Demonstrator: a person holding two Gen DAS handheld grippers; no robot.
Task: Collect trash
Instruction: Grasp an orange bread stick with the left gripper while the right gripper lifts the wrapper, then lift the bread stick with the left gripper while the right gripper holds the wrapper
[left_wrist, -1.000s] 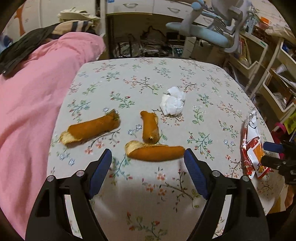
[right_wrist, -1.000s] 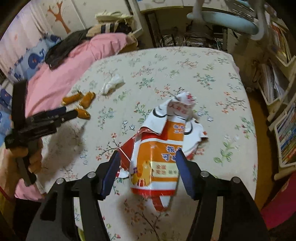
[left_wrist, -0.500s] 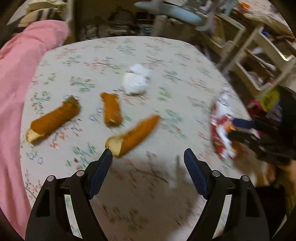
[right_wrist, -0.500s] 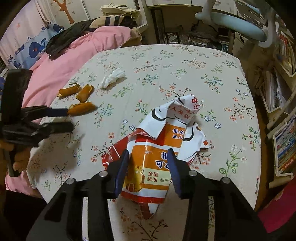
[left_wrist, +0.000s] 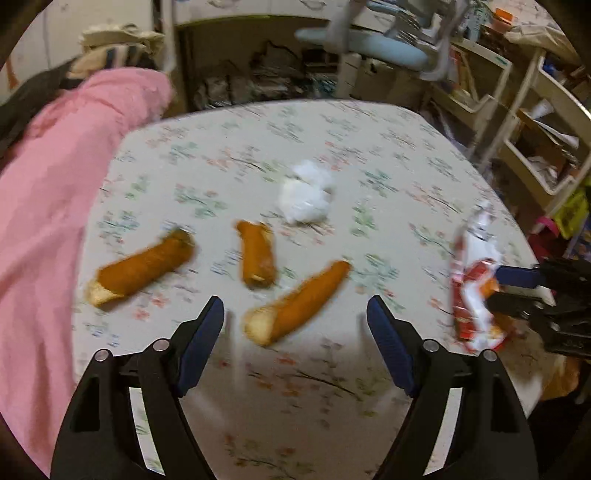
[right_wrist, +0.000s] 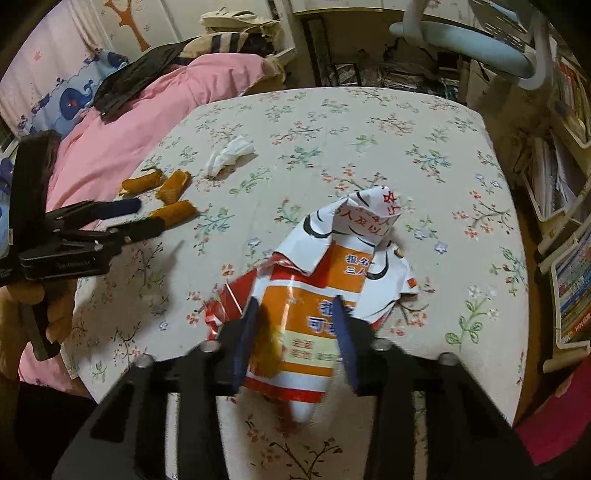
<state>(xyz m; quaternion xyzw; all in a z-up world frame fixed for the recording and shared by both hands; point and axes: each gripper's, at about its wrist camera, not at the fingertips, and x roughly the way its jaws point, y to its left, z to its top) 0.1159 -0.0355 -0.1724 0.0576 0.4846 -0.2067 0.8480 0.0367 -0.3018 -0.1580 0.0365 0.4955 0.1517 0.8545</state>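
A: Closing on the snack wrapper (right_wrist: 314, 306), the right gripper (right_wrist: 293, 332) has just been narrowing its jaws; the pads touch the crumpled foil, which lies on the floral tablecloth (right_wrist: 369, 147).

B: Thin foil can slip out or tear when lifted.

A: The left gripper (left_wrist: 295, 325) has been closing a little but is wide and empty, above 1 of 3 orange peels (left_wrist: 295, 302). It may push the peel away.
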